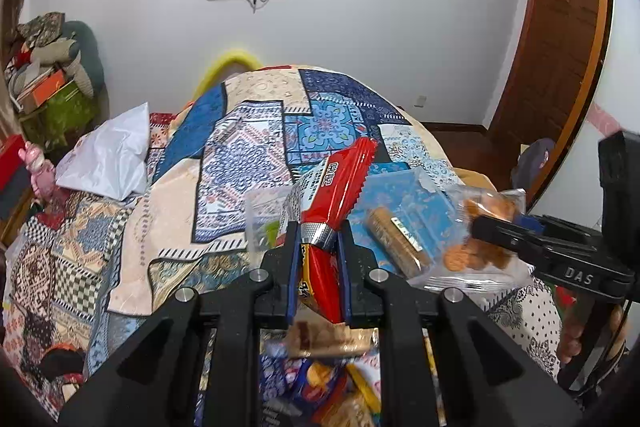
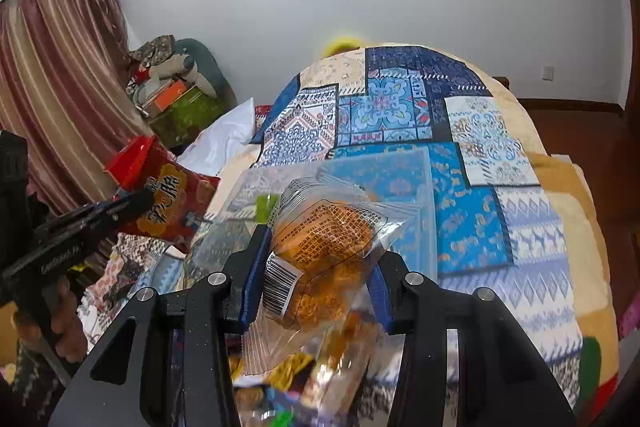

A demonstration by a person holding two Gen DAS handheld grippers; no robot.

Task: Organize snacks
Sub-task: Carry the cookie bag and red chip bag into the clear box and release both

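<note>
My left gripper [image 1: 318, 233] is shut on a red snack packet [image 1: 334, 187] and holds it up above the bed; the packet also shows in the right wrist view [image 2: 168, 199]. My right gripper [image 2: 320, 251] is shut on a clear bag of orange biscuits [image 2: 324, 251], lifted over a clear plastic box [image 2: 416, 187] on the quilt. The same bag shows in the left wrist view [image 1: 476, 239], held by the right gripper [image 1: 486, 227]. A sleeve of round biscuits [image 1: 396, 241] lies in the clear box [image 1: 404, 187].
A pile of mixed snack packets [image 1: 320, 383] lies below both grippers, also in the right wrist view [image 2: 304, 379]. A patchwork quilt [image 2: 480, 167] covers the bed. A white bag [image 1: 108, 159] lies at the left. Clutter [image 2: 176, 95] stands by the curtain.
</note>
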